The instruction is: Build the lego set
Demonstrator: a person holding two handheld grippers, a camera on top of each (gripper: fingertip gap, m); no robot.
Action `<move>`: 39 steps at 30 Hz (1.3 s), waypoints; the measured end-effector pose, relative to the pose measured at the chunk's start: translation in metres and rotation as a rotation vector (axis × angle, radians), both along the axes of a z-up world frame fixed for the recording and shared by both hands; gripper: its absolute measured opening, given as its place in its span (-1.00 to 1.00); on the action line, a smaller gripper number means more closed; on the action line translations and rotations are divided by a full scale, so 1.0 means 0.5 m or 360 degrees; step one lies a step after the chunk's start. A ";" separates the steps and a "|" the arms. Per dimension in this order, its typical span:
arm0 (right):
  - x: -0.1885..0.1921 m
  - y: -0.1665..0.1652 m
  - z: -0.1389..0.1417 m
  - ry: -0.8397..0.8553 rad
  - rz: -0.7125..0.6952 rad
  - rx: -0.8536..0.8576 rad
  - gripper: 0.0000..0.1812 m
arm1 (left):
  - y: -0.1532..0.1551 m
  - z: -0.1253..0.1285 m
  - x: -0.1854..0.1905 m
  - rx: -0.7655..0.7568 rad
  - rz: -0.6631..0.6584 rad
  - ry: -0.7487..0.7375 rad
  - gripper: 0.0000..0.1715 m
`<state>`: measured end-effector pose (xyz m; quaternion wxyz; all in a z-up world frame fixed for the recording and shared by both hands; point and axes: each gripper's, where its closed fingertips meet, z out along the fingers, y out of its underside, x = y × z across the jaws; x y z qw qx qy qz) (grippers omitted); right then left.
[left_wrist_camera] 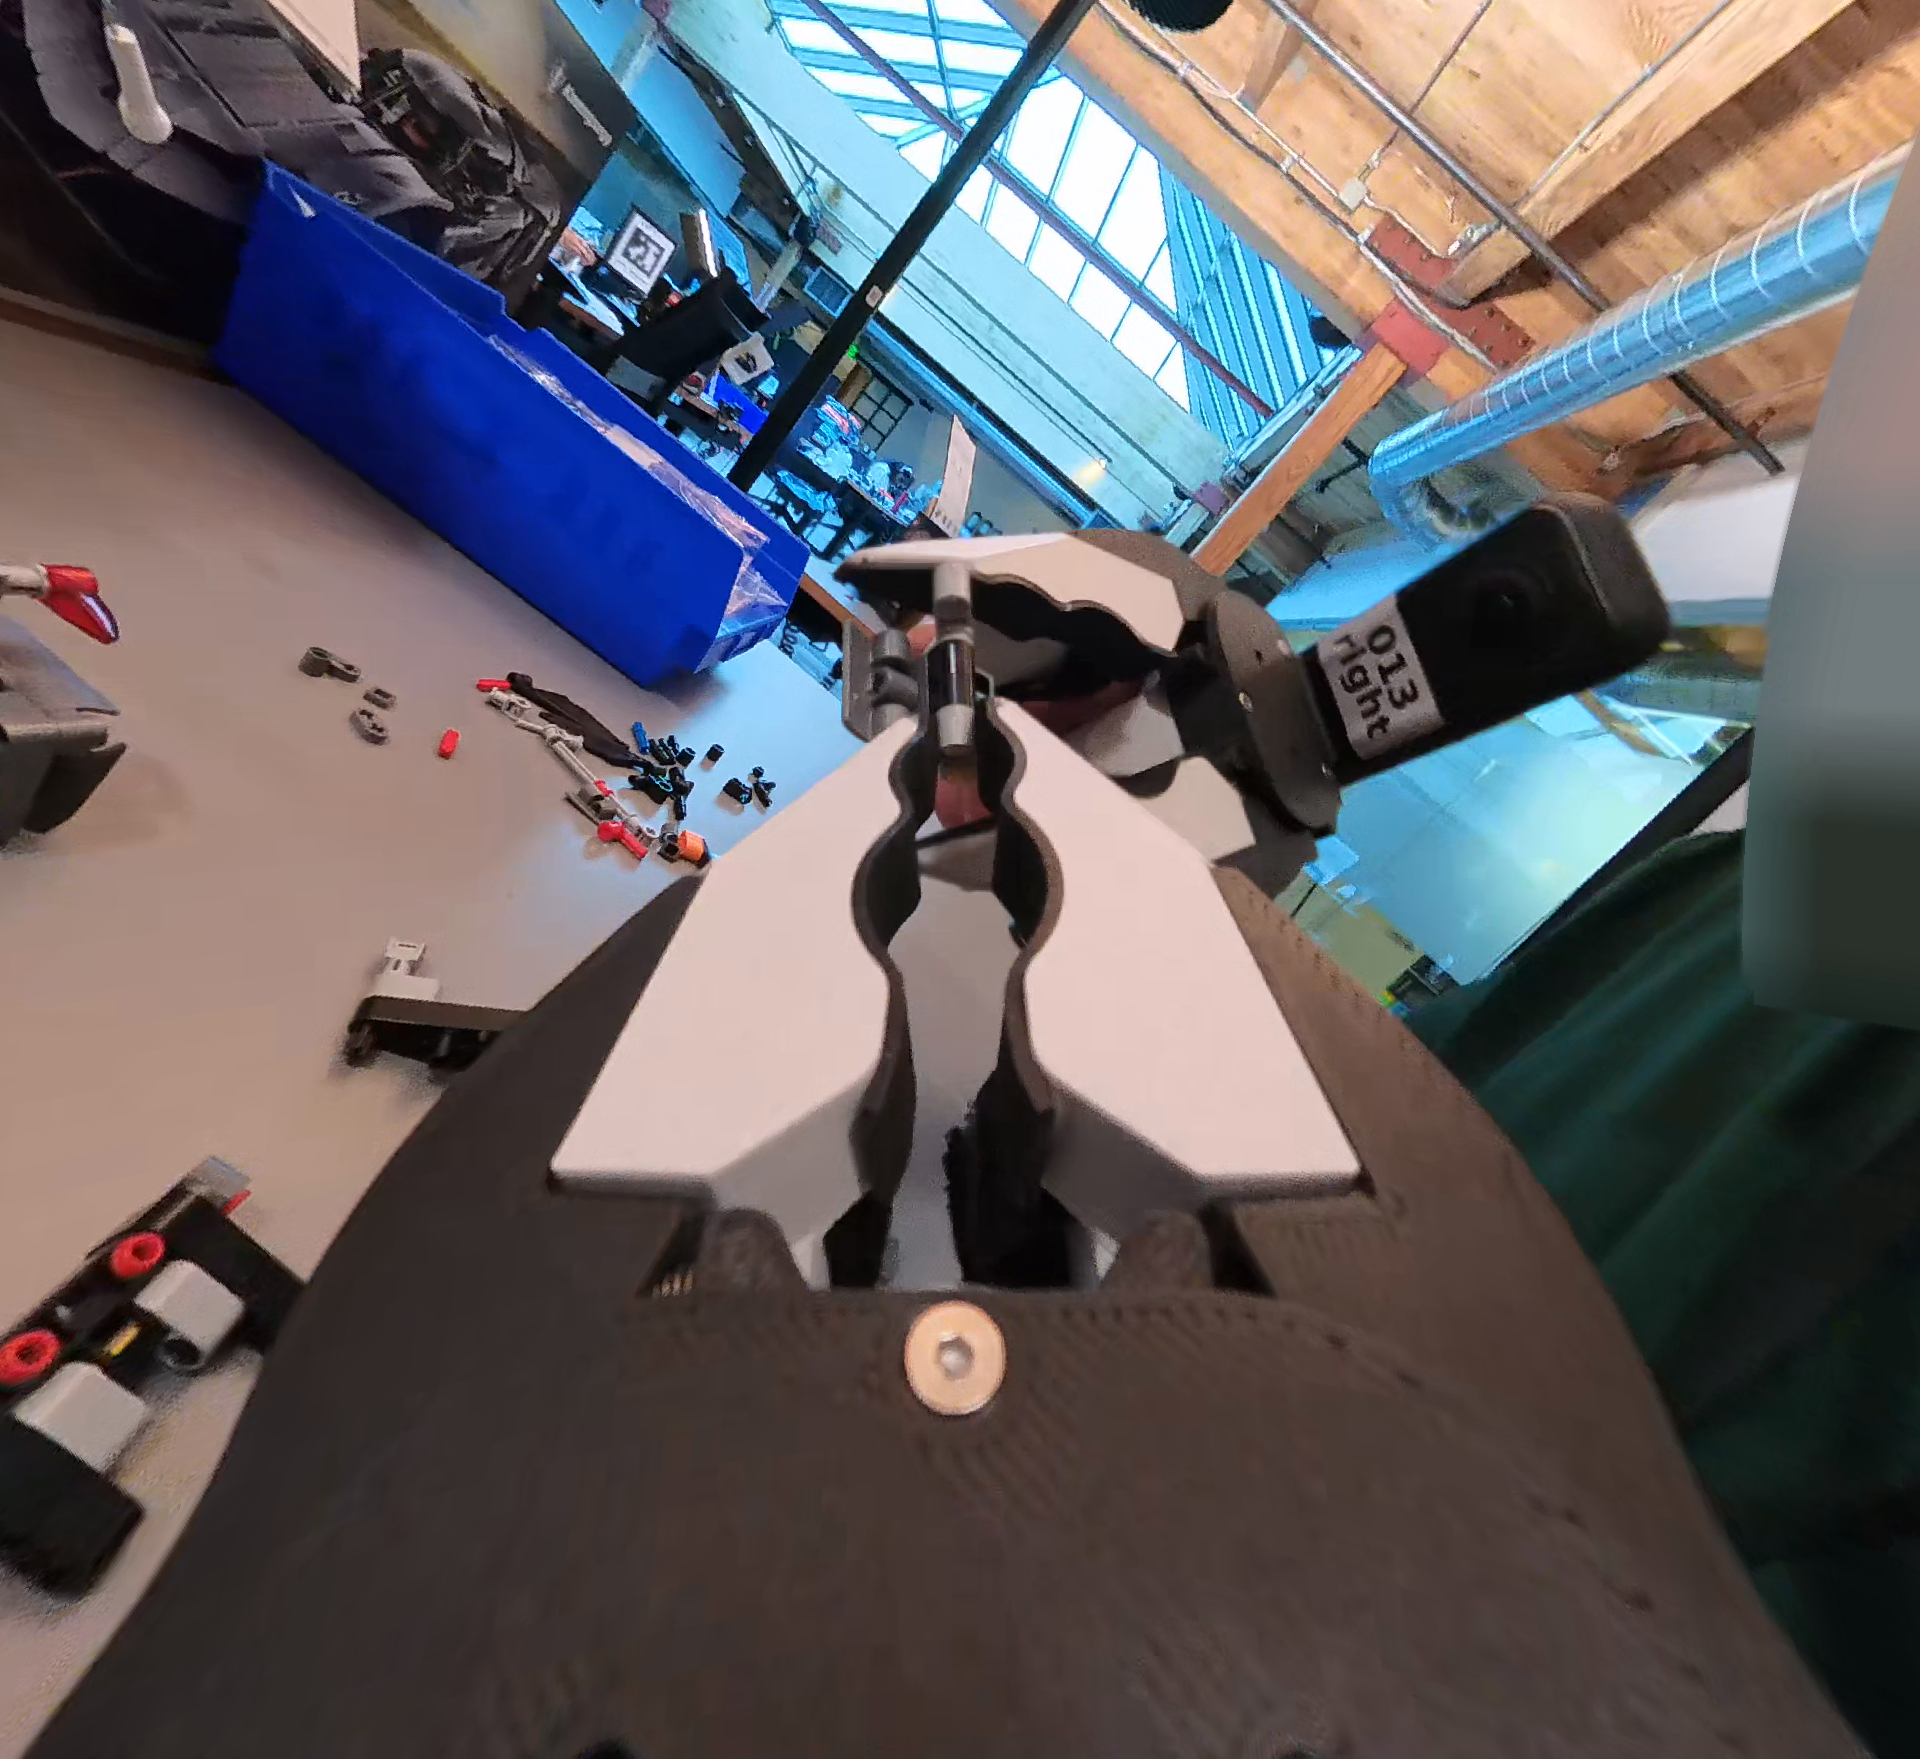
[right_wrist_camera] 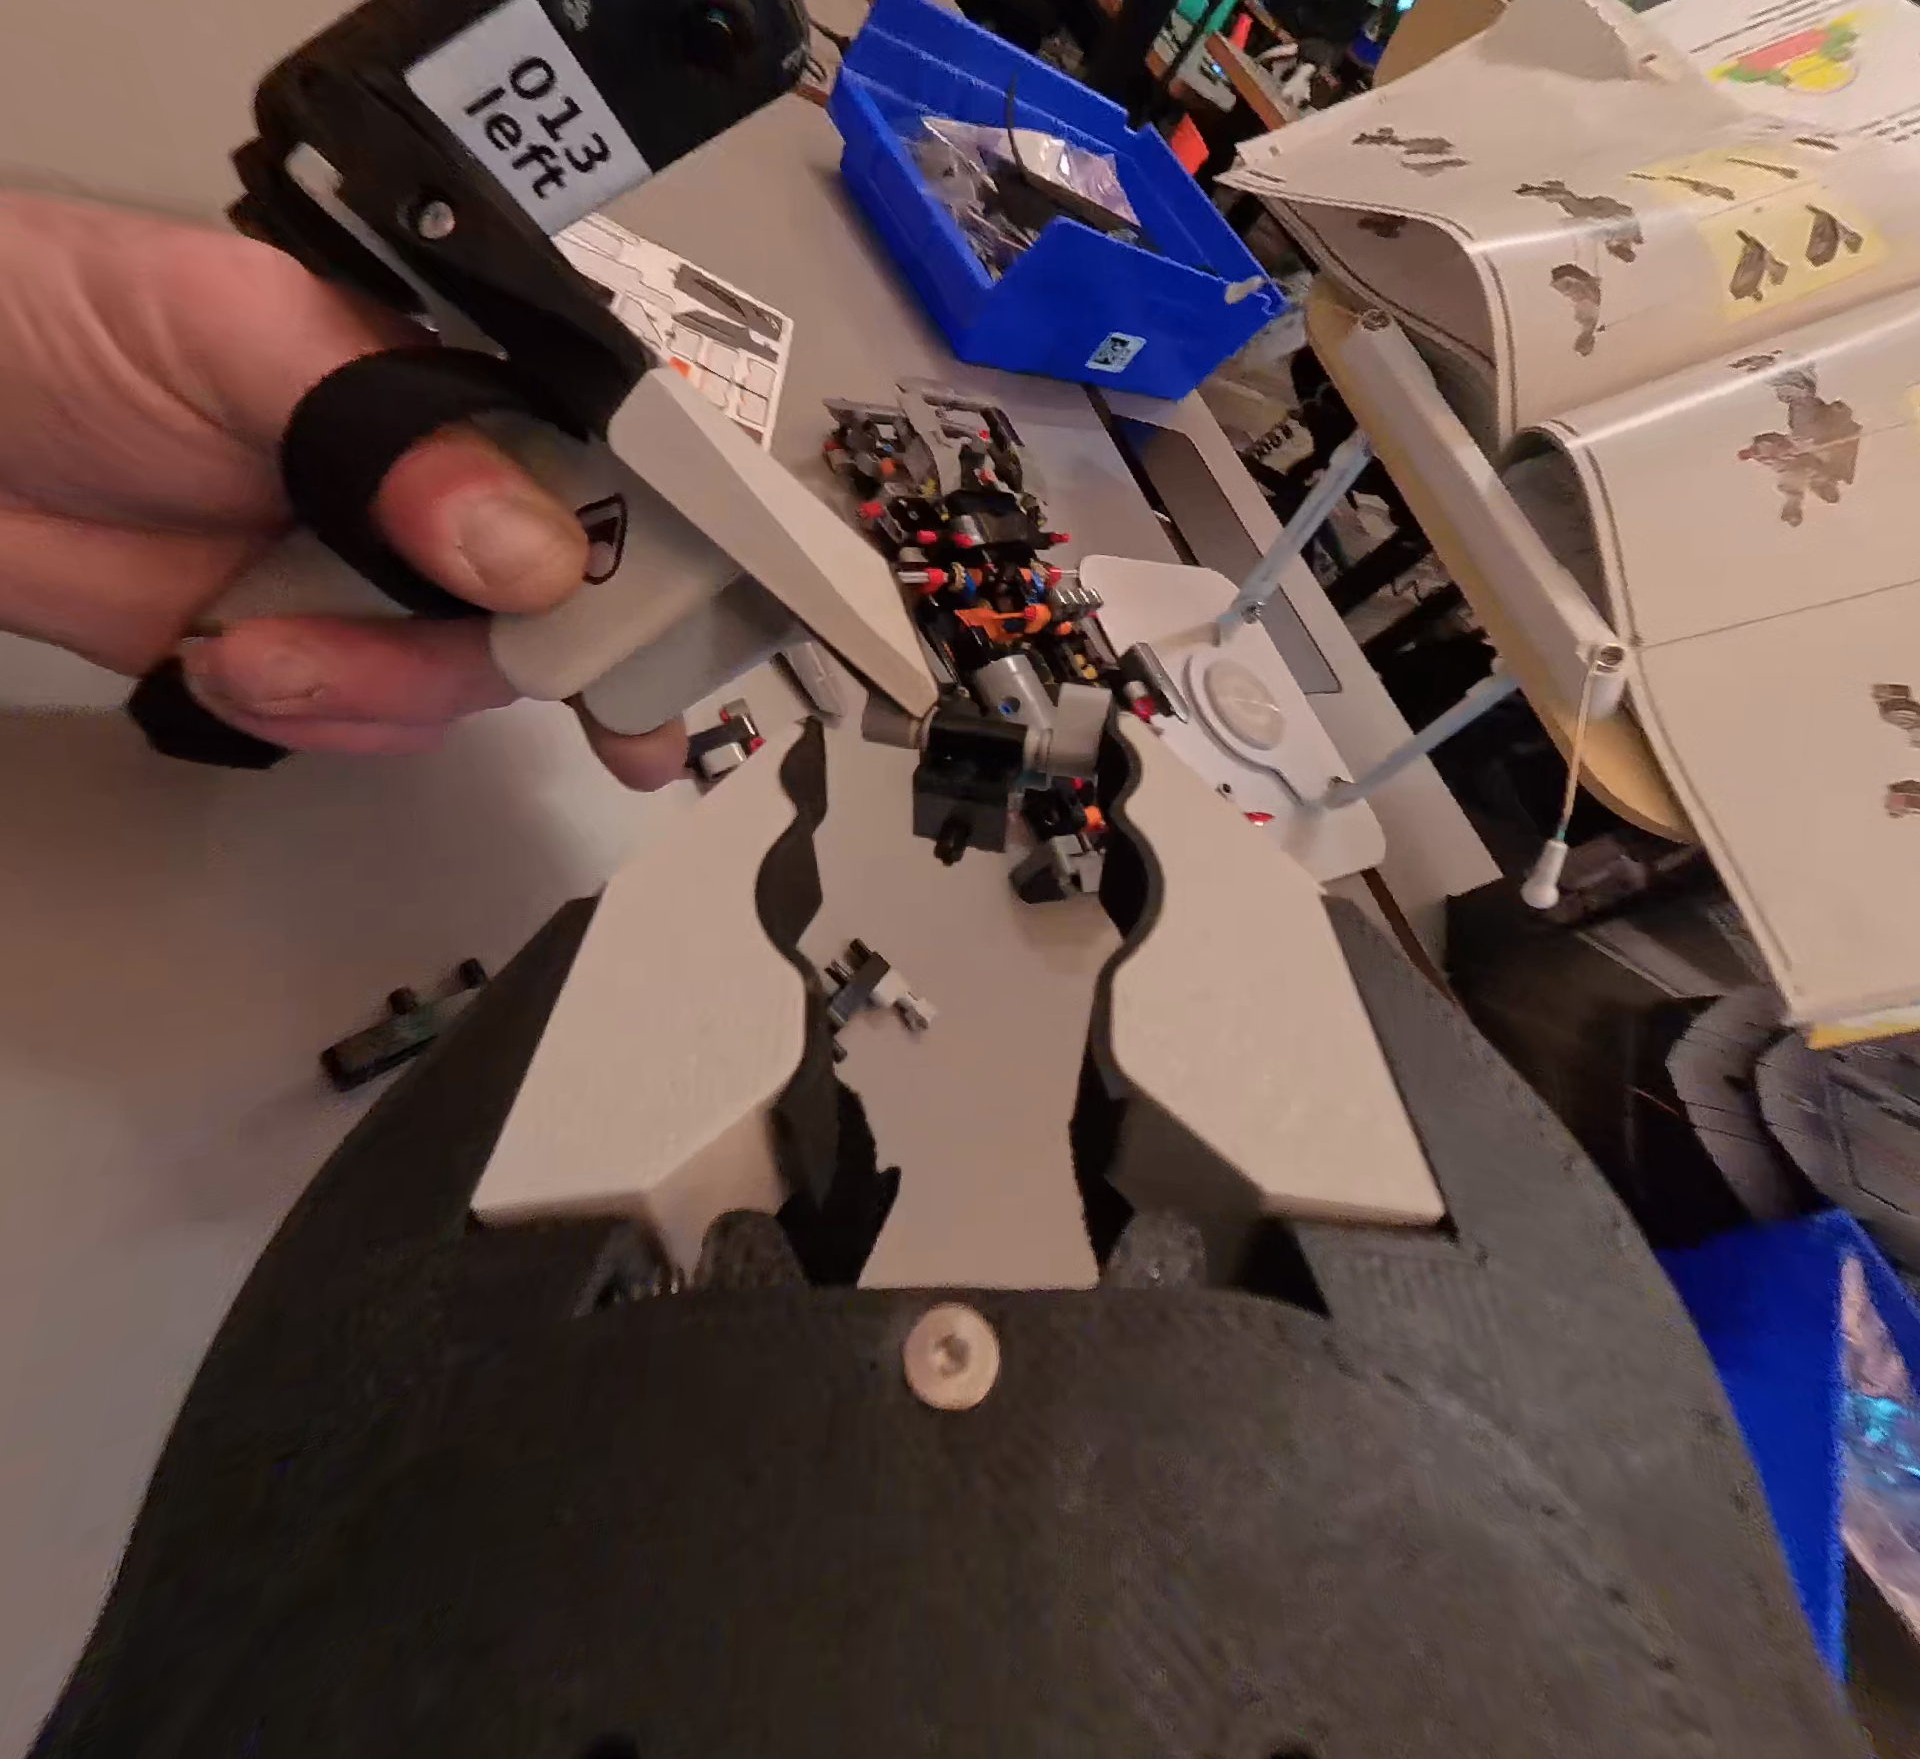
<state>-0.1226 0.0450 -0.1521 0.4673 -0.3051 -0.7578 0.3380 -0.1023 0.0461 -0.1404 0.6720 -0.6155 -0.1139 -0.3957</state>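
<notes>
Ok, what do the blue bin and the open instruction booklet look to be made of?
The blue bin looks like moulded plastic: uniform saturated colour, smooth faintly glossy walls, crisp rim. The instruction booklet looks like printed paper with a slight sheen: thin pages that curl and sag over their support. Neither can be confirmed by look alone.

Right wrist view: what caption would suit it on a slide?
Two handheld grippers meet over a small grey-and-black lego piece above the half-built lego model, instruction booklet propped alongside.
</notes>
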 end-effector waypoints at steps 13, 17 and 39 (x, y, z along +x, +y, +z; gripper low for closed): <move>0.000 0.015 -0.012 -0.0031 -0.0104 0.0074 -0.56 | 0.009 -0.015 0.004 -0.0051 0.0111 0.0027 -0.94; -0.013 0.010 -0.020 -0.0042 -0.0084 -0.0067 -0.54 | 0.008 -0.022 -0.008 -0.0087 0.0184 0.0159 -0.94; 0.174 0.210 -0.213 -0.0878 -0.0159 -0.0406 -0.74 | -0.084 -0.259 -0.022 -0.0886 -0.0341 0.1359 -0.94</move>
